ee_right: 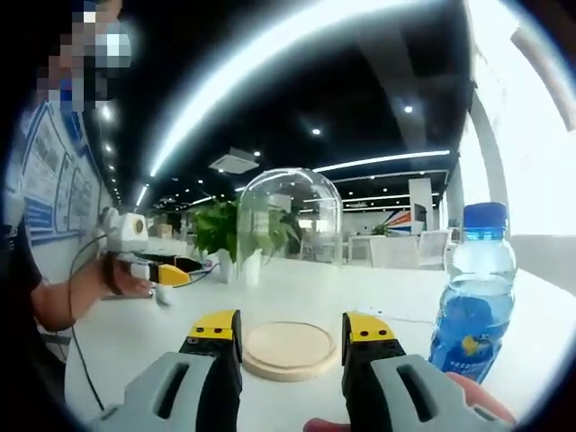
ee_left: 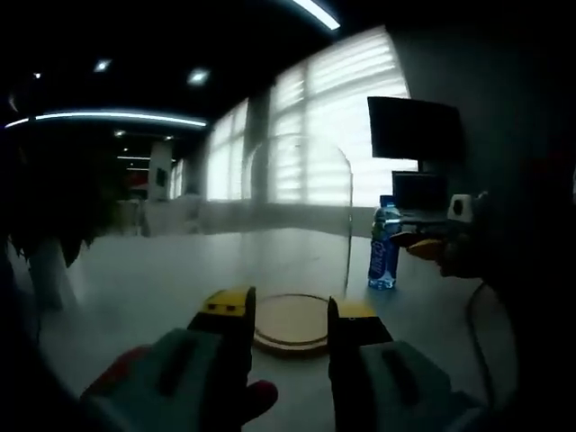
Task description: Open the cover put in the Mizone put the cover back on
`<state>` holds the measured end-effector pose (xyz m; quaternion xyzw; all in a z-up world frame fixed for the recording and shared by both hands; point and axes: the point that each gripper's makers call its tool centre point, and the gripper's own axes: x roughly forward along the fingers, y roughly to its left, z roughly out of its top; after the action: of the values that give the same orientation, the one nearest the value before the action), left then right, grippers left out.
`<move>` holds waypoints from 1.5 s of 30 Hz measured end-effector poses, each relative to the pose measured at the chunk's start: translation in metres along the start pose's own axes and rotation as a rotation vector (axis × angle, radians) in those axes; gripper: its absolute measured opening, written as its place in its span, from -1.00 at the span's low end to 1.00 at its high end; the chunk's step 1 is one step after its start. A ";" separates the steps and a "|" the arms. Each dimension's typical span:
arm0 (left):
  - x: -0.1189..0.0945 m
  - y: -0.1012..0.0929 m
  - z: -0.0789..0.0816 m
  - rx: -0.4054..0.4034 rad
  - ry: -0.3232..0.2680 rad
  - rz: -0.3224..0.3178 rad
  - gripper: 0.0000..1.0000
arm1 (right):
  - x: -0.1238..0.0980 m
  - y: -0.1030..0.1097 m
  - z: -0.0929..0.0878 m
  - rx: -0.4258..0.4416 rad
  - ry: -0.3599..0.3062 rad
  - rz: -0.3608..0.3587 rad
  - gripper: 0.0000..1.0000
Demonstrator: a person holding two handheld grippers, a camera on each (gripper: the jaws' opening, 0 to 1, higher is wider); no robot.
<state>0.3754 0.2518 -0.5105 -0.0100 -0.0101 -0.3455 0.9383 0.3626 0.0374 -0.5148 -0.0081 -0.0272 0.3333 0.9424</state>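
A clear glass dome cover [ee_left: 301, 216] stands upright on a round wooden base [ee_left: 292, 322] on the white table [ee_left: 144, 279]. My left gripper [ee_left: 288, 308] is open just short of the base, its yellow-tipped jaws wide apart with nothing between them. A blue Mizone bottle [ee_left: 384, 247] stands upright to the right of the dome. From the other side, my right gripper [ee_right: 291, 326] is also open in front of the wooden base [ee_right: 288, 349] and dome [ee_right: 288, 216]. The bottle [ee_right: 472, 297] stands close at the right. A hand holds the left gripper [ee_right: 148, 268] at the far left.
A potted plant [ee_right: 243, 229] stands behind the dome, and a dark plant [ee_left: 49, 216] sits at the table's left. A monitor [ee_left: 414, 130] and a laptop [ee_left: 418, 191] are behind the bottle. A cable [ee_left: 477, 333] trails over the table at the right.
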 end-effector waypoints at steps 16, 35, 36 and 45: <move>0.014 0.002 0.012 0.031 -0.001 -0.032 -0.47 | 0.011 -0.004 0.014 -0.006 -0.003 0.016 -0.22; 0.038 0.006 0.033 0.055 -0.019 -0.046 -0.47 | 0.036 -0.009 0.031 -0.033 -0.016 0.031 -0.18; 0.039 0.006 0.035 0.056 -0.021 -0.046 -0.47 | 0.037 -0.010 0.032 -0.026 -0.022 0.030 -0.18; 0.046 0.009 0.050 0.079 -0.034 -0.060 -0.43 | 0.043 -0.011 0.047 -0.022 -0.034 0.047 -0.16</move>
<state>0.4151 0.2300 -0.4592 0.0216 -0.0399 -0.3724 0.9270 0.4004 0.0553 -0.4650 -0.0134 -0.0469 0.3551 0.9336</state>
